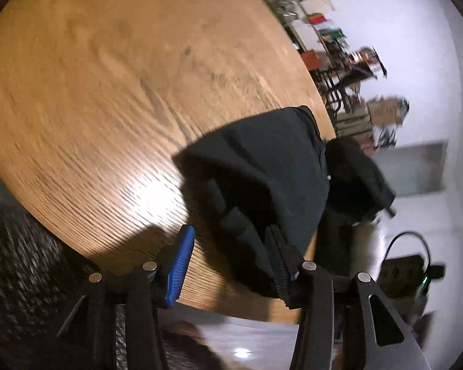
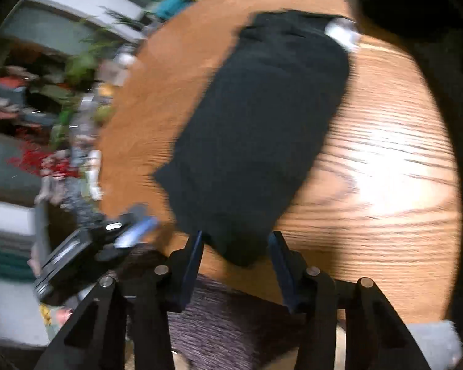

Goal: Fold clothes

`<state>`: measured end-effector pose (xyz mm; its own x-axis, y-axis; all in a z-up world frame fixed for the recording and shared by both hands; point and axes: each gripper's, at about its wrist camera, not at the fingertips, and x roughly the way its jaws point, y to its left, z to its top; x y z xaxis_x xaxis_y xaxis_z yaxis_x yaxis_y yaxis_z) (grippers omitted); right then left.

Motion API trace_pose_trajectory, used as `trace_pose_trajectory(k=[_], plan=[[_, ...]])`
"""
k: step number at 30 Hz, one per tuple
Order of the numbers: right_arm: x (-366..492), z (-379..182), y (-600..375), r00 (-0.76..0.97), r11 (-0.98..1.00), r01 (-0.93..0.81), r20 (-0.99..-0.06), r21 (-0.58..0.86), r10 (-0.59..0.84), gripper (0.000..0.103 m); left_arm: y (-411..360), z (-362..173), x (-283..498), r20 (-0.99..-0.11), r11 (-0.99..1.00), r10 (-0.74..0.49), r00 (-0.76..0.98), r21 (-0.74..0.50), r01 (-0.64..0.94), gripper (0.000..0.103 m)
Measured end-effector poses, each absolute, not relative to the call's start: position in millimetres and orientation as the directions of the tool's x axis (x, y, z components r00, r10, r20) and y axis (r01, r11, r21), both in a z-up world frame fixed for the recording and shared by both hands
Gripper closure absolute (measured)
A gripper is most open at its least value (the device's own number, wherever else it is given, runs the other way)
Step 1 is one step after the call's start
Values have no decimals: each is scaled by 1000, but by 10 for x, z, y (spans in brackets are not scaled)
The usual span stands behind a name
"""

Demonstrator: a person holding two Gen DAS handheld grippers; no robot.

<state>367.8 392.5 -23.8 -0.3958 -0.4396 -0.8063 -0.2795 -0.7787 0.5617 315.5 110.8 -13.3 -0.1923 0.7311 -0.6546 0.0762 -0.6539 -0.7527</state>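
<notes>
A folded black garment lies at the right edge of the round wooden table. My left gripper is open, and the garment's near corner reaches in between its blue pad and its dark right finger. In the right wrist view the same black garment stretches away from me as a long folded strip with a white tag at its far end. My right gripper is open, with the garment's near end lying between its fingertips. The left gripper shows blurred at the left.
A dark jacket or chair back stands just past the table edge. Cluttered shelves line the white wall, and a black power strip lies on the floor. Plants and small items crowd the table's left side. Dark woven fabric sits below the edge.
</notes>
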Motion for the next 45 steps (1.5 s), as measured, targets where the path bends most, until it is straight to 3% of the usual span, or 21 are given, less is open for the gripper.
trace_pose_trajectory(k=[3,6,8,10,12,15,17,21,22,25,28,30,32,38,41,43,45], plan=[[3574,-262,3719,-351,-850,-221,-852,478,-388,54,1192,23,3121,-634,-641,749,-194,-767,28,54],[3632,-245,3401,-280,-918,-50,-888,393,-365,53,1299,178,3085,-625,-640,758,-186,-768,-24,54],[3687,-203,3373,-267,-912,15,-878,410,-398,53,1448,274,3063,-655,-671,739,-157,-738,-72,54],[3718,-158,3667,-314,-841,-51,-808,538,-498,54,1598,380,3102,-683,-696,718,-135,-704,-141,54],[3739,-155,4035,-379,-805,-174,-793,567,-477,53,1860,498,3178,-788,-797,594,-164,-546,-259,54],[3544,-206,4418,-358,-884,-324,-909,336,-214,51,2301,586,3330,-867,-843,447,-219,-327,-426,56],[3346,-234,4522,-361,-907,-326,-922,265,-139,53,2530,640,3447,-872,-816,423,-248,-246,-524,72],[2823,-441,4693,-341,-904,-302,-920,304,-196,54,2792,379,3548,-929,-771,294,-224,-92,-631,93],[2729,-512,4722,-320,-895,-314,-923,317,-215,54,2746,246,3510,-945,-785,261,-196,-90,-614,98],[2520,-659,4784,-268,-873,-347,-929,342,-257,57,2349,172,3506,-949,-805,282,-139,-155,-573,100],[2426,-671,4800,-253,-884,-329,-933,332,-256,56,2020,180,3500,-976,-835,199,-92,-119,-538,101],[2427,-680,4776,-261,-899,-301,-934,318,-243,53,1882,378,3426,-954,-830,282,-105,-187,-526,101],[2423,-695,4702,-273,-914,-269,-934,305,-231,42,1862,551,3328,-917,-812,379,-122,-266,-520,101],[2562,-753,4651,-272,-926,-262,-942,270,-197,37,1707,336,3226,-930,-846,343,-131,-245,-474,101],[2634,-777,4820,-312,-877,-303,-908,373,-279,40,1576,258,3189,-934,-863,332,-128,-246,-440,101],[2747,-774,4889,-335,-842,-331,-887,426,-317,42,1257,342,3214,-876,-849,467,-121,-406,-338,101],[2978,-739,4866,-347,-819,-363,-881,443,-323,46,941,421,3242,-775,-785,614,-148,-581,-215,93]])
